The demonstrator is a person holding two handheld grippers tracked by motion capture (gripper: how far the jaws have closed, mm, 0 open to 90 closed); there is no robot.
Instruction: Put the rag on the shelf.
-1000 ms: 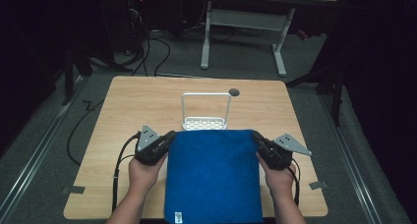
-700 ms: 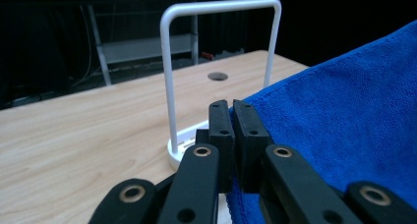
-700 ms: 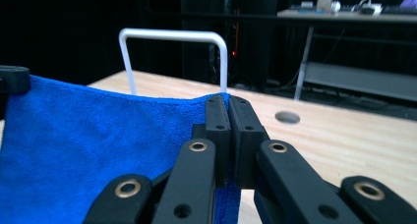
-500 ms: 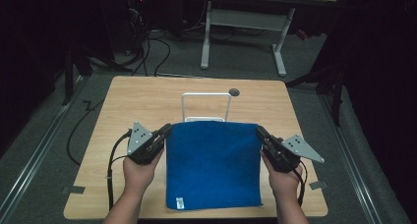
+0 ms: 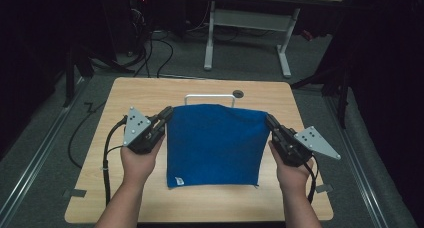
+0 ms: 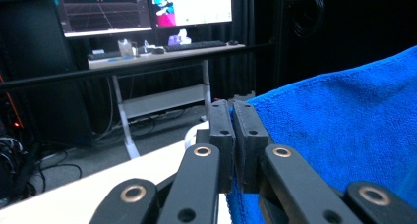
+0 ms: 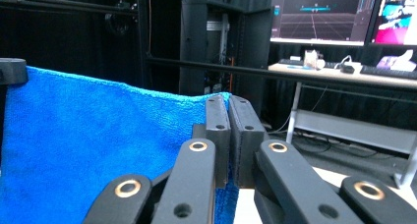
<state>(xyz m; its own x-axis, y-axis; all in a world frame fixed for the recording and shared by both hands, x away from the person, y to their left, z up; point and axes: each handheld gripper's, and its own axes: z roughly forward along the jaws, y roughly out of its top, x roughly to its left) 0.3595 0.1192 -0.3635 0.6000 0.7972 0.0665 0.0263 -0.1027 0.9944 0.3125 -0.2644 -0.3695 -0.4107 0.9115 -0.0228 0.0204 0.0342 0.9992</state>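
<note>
The blue towel (image 5: 215,145) hangs spread between your two grippers above the middle of the wooden table (image 5: 150,90), stretched flat like a sheet facing you. Its top edge runs from one upper corner to the other, sagging a little toward the right, and its bottom edge hangs over the near part of the table; whether it touches the tabletop you cannot tell. A small white label (image 5: 178,180) sits at its near left corner.

Your left gripper (image 5: 167,113) is clamped on the towel's upper left corner. In the left gripper view the two black jaws stand pressed together with blue cloth (image 6: 344,135) pinched between them and spreading away to the right. Your right gripper (image 5: 269,120) is clamped on the upper right corner; in the right gripper view the jaws are closed on the cloth (image 7: 98,150), which spreads off to the left. Each of your hands (image 5: 137,160) holds its gripper from the near side, with a grey three-cornered plate on top.

Behind the towel, toward the far edge of the table, the top bar of a white wire rack (image 5: 210,97) shows above the cloth, and a round dark hole (image 5: 238,93) lies in the tabletop just to its right. Beyond the table stands a desk with white legs (image 5: 245,33), carrying monitors (image 6: 147,8) and a keyboard (image 6: 196,45)
</note>
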